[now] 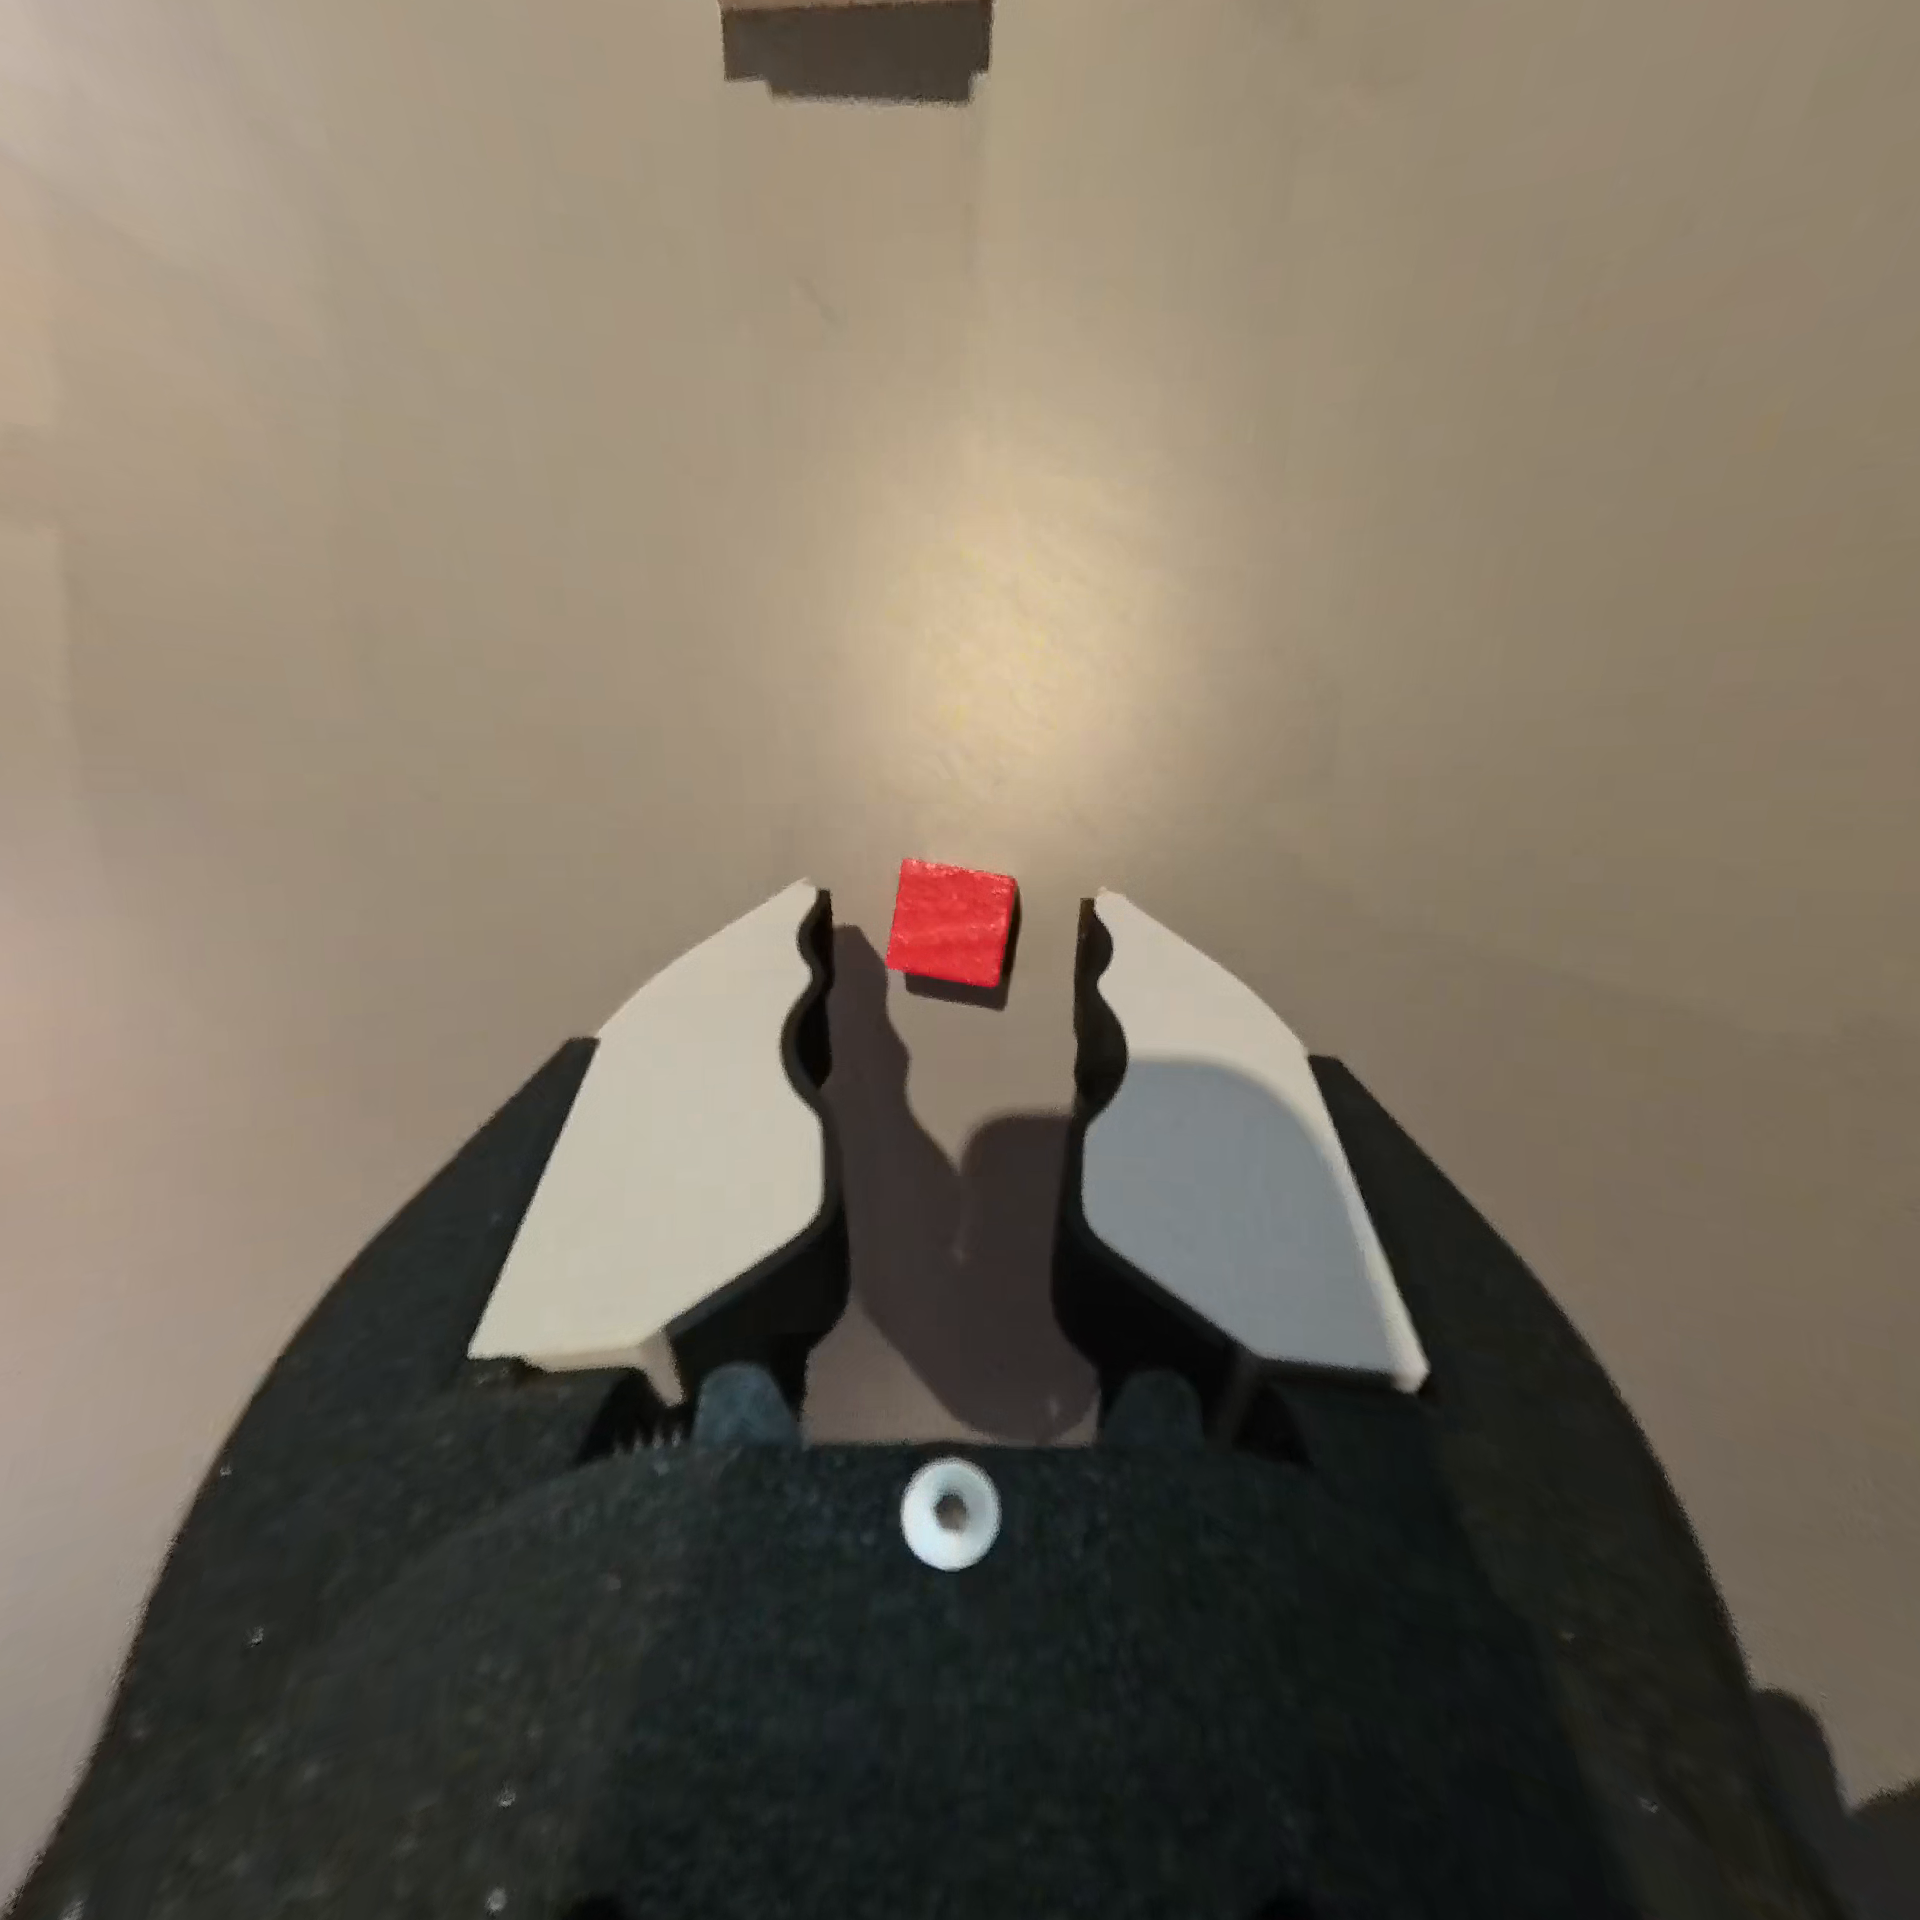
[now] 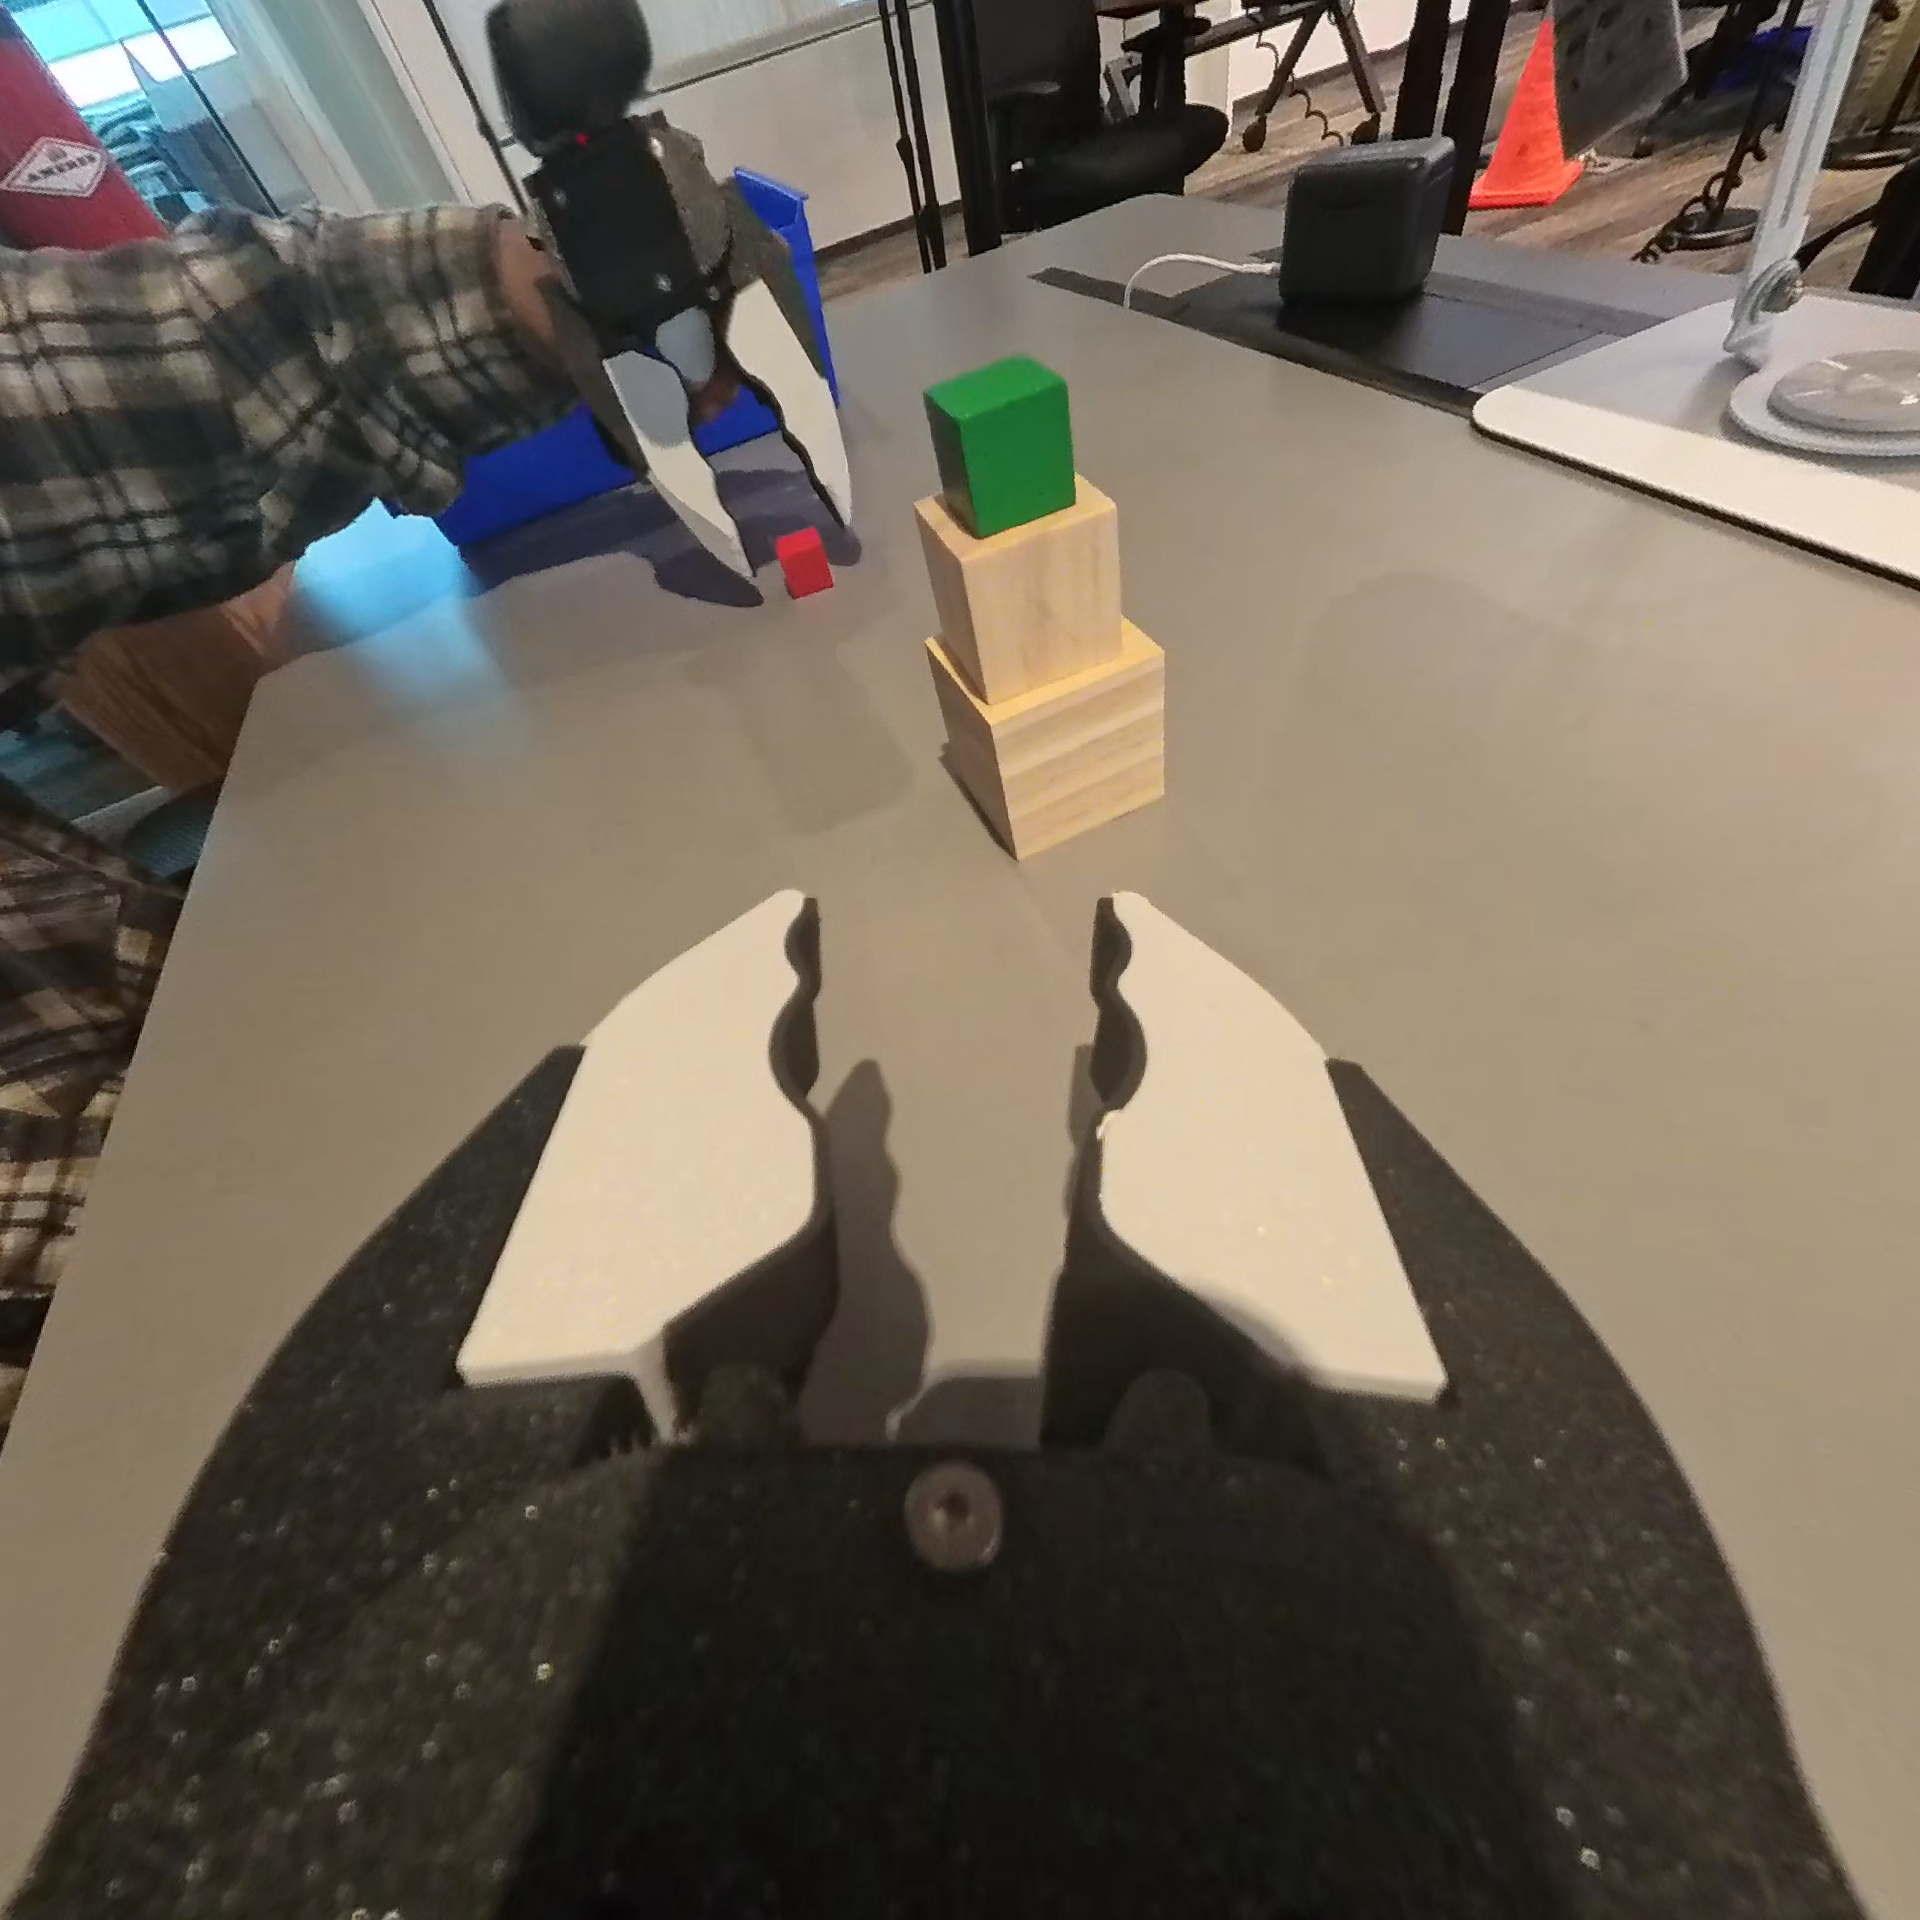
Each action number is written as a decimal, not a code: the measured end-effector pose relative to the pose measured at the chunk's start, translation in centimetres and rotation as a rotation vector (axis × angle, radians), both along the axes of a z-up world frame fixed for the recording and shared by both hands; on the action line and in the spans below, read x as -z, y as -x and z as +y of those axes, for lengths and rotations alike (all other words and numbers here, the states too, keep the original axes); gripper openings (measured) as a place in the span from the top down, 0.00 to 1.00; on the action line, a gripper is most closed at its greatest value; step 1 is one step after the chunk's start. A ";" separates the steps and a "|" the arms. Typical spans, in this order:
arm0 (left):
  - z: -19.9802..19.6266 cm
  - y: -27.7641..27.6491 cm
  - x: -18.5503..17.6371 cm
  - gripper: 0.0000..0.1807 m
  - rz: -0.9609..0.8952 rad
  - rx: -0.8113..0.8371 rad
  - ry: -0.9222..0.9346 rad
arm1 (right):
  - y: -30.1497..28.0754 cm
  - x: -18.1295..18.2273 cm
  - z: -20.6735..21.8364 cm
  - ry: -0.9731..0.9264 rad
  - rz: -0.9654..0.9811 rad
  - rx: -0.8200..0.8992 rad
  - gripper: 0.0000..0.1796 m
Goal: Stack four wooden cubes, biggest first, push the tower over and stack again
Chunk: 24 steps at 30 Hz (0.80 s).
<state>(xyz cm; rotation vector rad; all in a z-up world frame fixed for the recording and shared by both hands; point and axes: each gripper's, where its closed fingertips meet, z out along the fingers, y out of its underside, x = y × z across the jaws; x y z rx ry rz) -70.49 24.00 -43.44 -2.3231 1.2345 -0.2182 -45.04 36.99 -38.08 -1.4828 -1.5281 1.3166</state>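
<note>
I see a smooth grey worktop (image 2: 1455, 831). Far back on it sit a dark box-shaped device (image 2: 1361, 223) on a black mat and a white pad (image 2: 1662, 457). At the far left edge there is a blue bin (image 2: 540, 478). Behind the worktop are office chairs and an orange cone (image 2: 1527, 125) on the floor.

A person's arm in a checked sleeve (image 2: 229, 384) reaches in from the left. It holds my left hand-held gripper (image 2: 795, 540) pointing almost straight down at the worktop. Its two white fingers are spread apart and hold nothing. The little red cube (image 1: 951, 925) lies on the worktop between the tips, closer to one finger, and I cannot tell if it touches it.

My right hand-held gripper (image 2: 951, 920) hangs low over the worktop, tilted forward. Its fingers are apart too, and there is only bare worktop between them.

Just ahead of it stands the tower. The big pale wooden cube (image 2: 1049, 748) is at the bottom. A smaller pale wooden cube (image 2: 1023, 592) sits on it, turned a bit. The green cube (image 2: 1003, 442) is on top, set toward the left. The red cube stands apart from the tower, to its left and farther back.
</note>
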 end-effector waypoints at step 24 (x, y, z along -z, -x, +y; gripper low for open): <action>0.6 -0.8 -0.1 0.87 -0.101 -0.062 0.068 | 0.0 0.0 0.0 -0.004 -0.002 0.000 0.74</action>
